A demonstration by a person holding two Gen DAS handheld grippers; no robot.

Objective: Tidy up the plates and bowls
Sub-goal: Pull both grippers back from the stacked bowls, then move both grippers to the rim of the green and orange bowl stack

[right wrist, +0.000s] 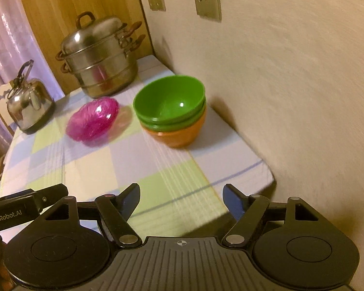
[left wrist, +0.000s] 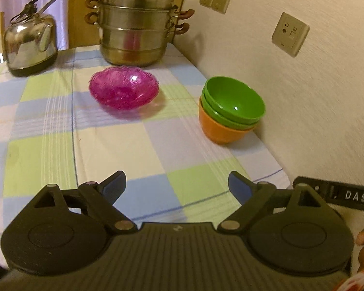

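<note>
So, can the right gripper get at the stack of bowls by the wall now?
Probably yes: the right gripper is open and empty, with only bare tablecloth before the bowl stack.

- Steel steamer pot with lid, at the table's far edge
- Steel kettle left of it
- Checked tablecloth
- Wall sockets

Home kitchen corner: steel steamer pot, kettle, checked tablecloth, wall sockets.
</note>
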